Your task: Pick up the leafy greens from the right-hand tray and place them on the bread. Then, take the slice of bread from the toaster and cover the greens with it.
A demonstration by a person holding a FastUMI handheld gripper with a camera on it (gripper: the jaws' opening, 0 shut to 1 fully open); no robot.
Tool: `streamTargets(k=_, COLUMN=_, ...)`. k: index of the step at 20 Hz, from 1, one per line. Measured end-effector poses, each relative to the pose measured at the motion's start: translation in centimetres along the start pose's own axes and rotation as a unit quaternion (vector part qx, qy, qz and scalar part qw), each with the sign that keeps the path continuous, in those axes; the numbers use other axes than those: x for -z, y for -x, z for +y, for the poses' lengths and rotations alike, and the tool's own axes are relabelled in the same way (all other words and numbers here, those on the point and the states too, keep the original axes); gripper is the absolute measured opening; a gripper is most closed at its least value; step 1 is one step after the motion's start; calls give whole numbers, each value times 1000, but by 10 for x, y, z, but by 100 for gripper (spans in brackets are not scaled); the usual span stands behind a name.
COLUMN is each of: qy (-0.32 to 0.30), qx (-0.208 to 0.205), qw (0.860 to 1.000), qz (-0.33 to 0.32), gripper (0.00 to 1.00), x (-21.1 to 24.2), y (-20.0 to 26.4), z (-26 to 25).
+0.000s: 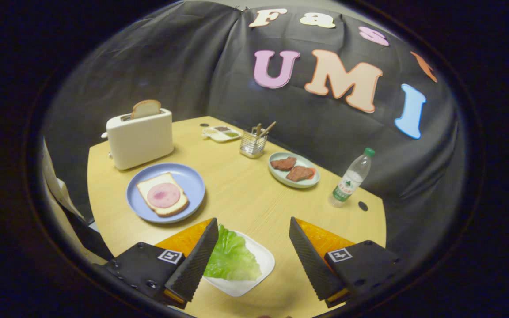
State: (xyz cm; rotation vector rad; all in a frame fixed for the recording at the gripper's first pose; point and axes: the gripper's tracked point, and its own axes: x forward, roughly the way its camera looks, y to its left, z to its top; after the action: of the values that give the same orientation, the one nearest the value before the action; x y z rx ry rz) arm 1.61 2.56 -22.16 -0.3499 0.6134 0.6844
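A green lettuce leaf [232, 258] lies on a small white tray [261, 274] between my fingers, closer to the left one. My gripper [252, 226] hangs open above it, touching nothing. Beyond the left finger a blue plate [192, 176] holds a slice of bread [162, 194] topped with a round pink slice of ham. Behind that plate stands a white toaster [138, 140] with a second bread slice [146, 108] sticking up out of its slot.
A pale green plate [281, 176] with two pieces of meat sits beyond the right finger. A plastic water bottle [351, 179] stands to its right. A wire holder [252, 143] with sticks and a small sauce dish [221, 133] stand at the back of the wooden table [245, 194].
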Motion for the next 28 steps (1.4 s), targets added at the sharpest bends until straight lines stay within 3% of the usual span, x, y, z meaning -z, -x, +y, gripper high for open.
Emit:
streamTargets(k=10, qy=0, qx=-71, qw=993, qz=95, gripper=100, x=72, y=-32, z=23)
streamTargets(k=23, qy=-24, qx=-103, qw=983, qz=151, gripper=99, x=109, y=-53, z=36)
streamTargets(k=28, qy=-38, qx=-97, qw=983, qz=154, gripper=62, x=111, y=-55, z=34)
